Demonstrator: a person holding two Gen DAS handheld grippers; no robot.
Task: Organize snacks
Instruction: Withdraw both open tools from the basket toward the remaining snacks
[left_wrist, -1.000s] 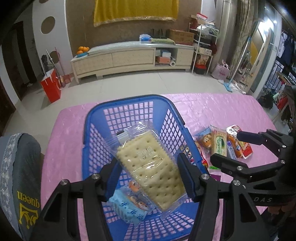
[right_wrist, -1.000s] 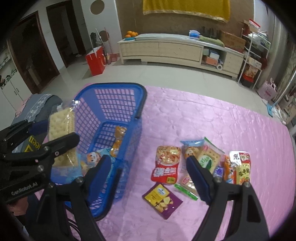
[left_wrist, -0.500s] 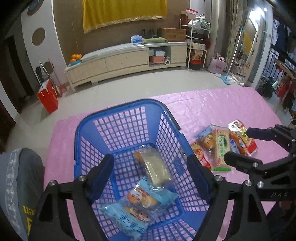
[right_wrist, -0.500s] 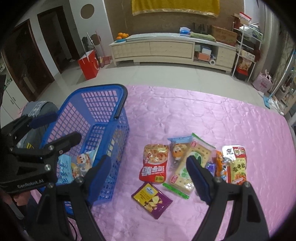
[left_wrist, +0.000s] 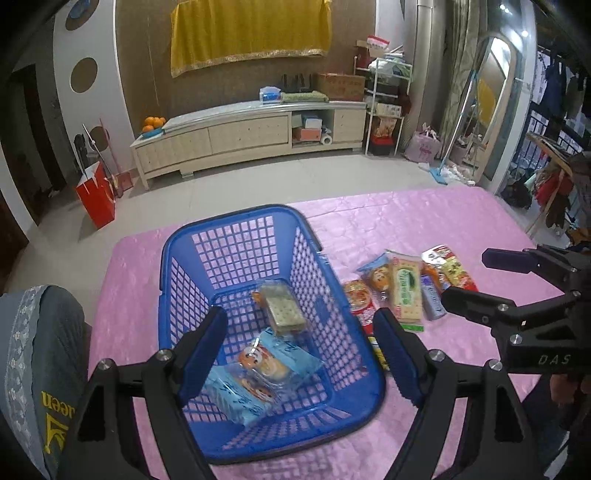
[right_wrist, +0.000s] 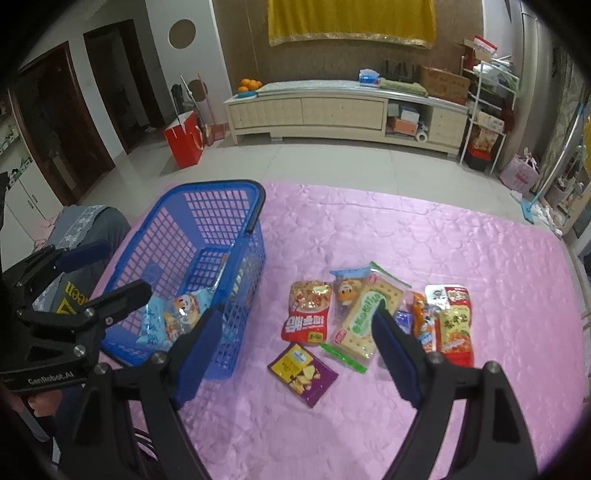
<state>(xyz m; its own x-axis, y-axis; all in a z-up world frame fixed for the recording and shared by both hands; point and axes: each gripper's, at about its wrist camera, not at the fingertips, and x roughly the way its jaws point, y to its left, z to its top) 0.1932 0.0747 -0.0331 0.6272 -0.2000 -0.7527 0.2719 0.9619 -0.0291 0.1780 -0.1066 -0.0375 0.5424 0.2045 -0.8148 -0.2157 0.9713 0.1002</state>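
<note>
Crackers (left_wrist: 285, 312) inside blue basket (left_wrist: 236, 218)

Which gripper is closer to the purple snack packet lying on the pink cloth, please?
Right. The right gripper hangs open almost directly above the purple snack packet, beside the blue basket. The left gripper is open over the basket's inside, farther away.

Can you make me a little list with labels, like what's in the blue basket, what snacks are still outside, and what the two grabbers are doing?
Basket: blue basket on the pink tablecloth
Inside basket: clear cracker pack, light blue cartoon packs
Still outside: red packet, green-label cracker pack, purple packet, more packets beside them
Left hand-held gripper: open, empty, above the basket
Right hand-held gripper: open, empty, over the loose snacks
</note>
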